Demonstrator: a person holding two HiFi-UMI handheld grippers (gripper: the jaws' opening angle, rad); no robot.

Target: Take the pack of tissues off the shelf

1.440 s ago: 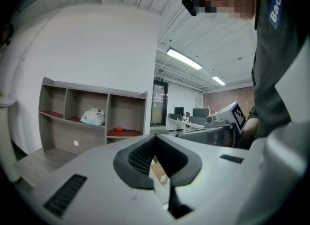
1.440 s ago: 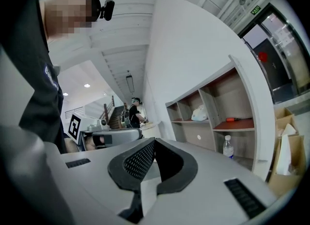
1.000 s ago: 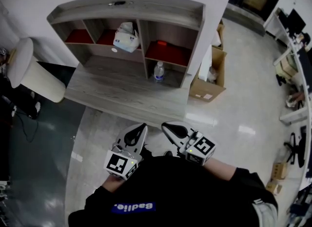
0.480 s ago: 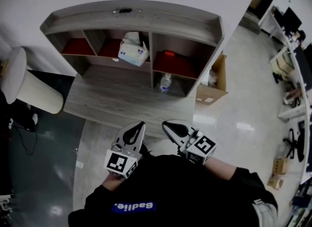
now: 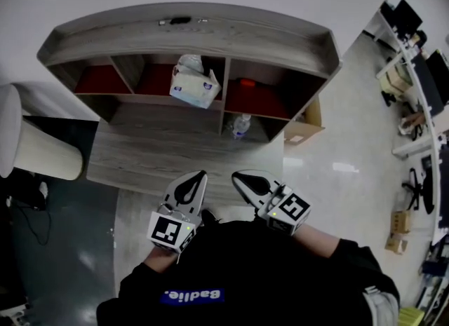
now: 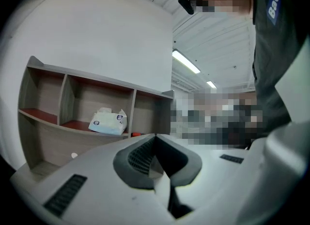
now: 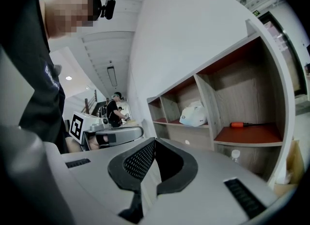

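The pack of tissues [image 5: 193, 83], white with blue print, lies in the middle compartment of the wooden shelf unit [image 5: 189, 34]; it shows too as the pack [image 6: 108, 121] in the left gripper view and the pack [image 7: 193, 114] in the right gripper view. My left gripper [image 5: 200, 175] and right gripper [image 5: 236, 176] are held close to my body, well short of the shelf, over the near edge of the desk surface [image 5: 175, 153]. Both are shut with nothing between the jaws.
A small orange object [image 5: 247, 83] lies in the right compartment. A water bottle [image 5: 240, 125] stands below it. A white cylindrical bin [image 5: 31, 149] is at the left, a cardboard box [image 5: 303, 130] at the shelf's right. Office desks stand at the far right.
The shelf has come nearer and grown larger in the head view as I walk toward it. Both grippers stay shut and keep their place before my body.
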